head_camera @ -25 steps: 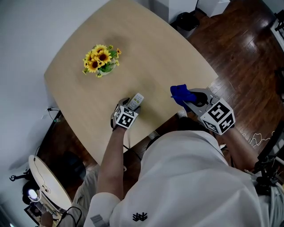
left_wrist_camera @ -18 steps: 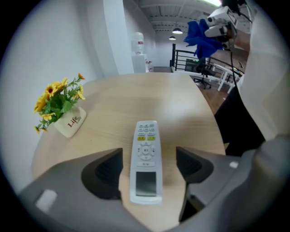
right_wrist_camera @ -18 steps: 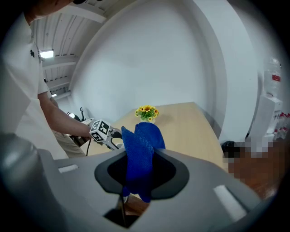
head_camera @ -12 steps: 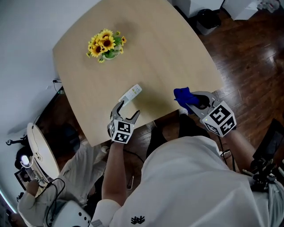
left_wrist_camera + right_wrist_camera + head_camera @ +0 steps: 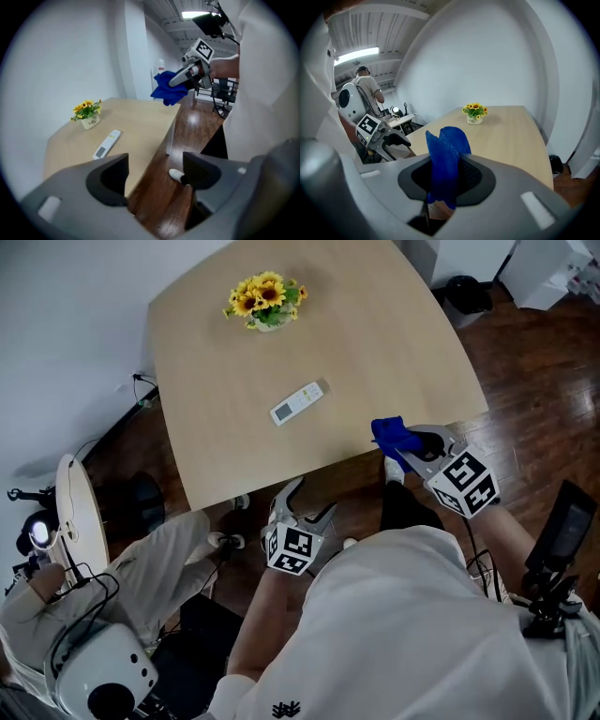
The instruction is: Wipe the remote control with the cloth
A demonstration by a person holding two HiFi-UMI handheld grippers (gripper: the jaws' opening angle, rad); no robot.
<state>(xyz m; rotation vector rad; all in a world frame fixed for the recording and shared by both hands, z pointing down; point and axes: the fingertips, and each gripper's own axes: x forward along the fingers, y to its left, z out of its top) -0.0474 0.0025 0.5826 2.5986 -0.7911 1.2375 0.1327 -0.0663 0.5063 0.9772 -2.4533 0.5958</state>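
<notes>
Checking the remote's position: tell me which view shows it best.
Head view: the remote control lies whole, seen from above. Left gripper view shows it small and oblique; right gripper view misses it.

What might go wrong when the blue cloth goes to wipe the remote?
The remote lies loose on the table, and the left gripper is open and off the table, so wiping may just push it along. The right gripper pinches only part of the cloth, so it could slip out.
</notes>
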